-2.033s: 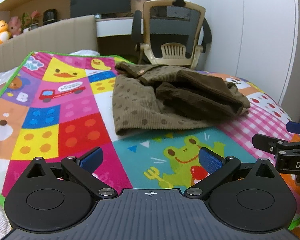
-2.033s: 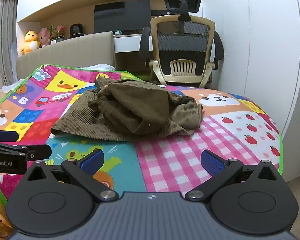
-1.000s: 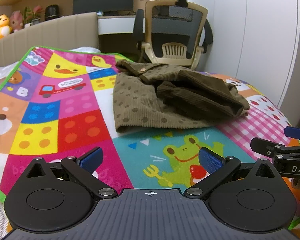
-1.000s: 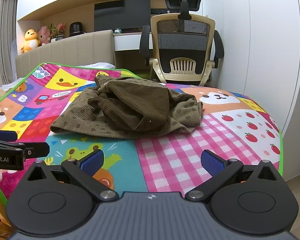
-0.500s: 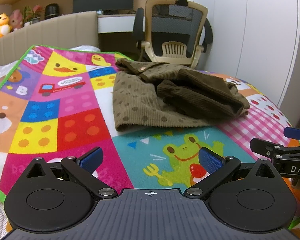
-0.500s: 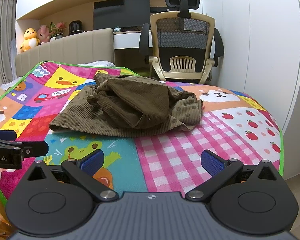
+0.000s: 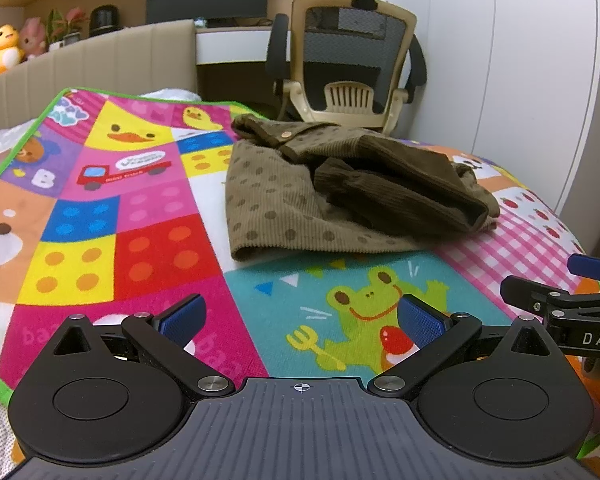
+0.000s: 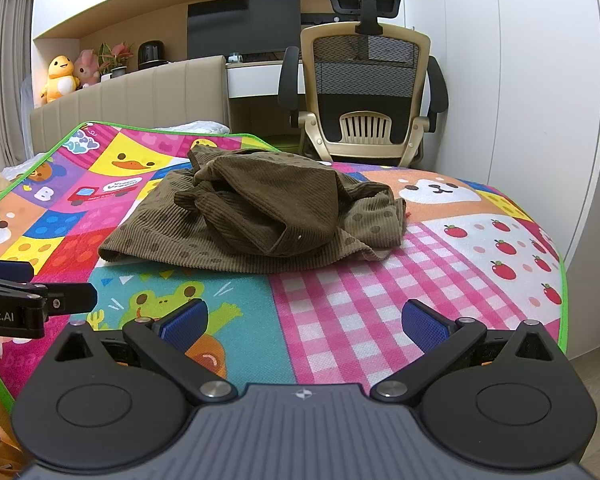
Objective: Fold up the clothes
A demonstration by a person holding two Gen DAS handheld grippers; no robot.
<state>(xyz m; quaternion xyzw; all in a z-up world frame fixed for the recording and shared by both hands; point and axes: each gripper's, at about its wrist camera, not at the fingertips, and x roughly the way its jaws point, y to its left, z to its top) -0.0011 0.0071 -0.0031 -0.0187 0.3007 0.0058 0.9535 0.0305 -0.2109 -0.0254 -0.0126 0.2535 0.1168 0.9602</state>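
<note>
Both tongs are spread wide with nothing between the blue pads: the left gripper hangs over the frog panel of the play mat, the right gripper over the seam where teal meets pink check. Neither touches cloth. They sit side by side at the near edge, each just catching the other at the border of its view.

The brown corduroy garment lies ahead of them, mid-mat, well short of the office chair beyond. It's a heap, not a spread: a darker ribbed part is bundled on top of a lighter dotted layer.

Here's the worry. That top bundle is several layers deep, so a pinch into the middle would likely take one layer, or all of them, and lift the whole lump instead of opening it. The mat looks light too; a low grab at the hem could snag it and drag it along. And with the sleeves buried, picking the wrong corner would twist things tighter.

As for how it lies: the long axis runs roughly across the mat, left to right. The near hem faces the tongs. A snap stud at the far left hints the collar or placket end points away, though I can't be sure.
</note>
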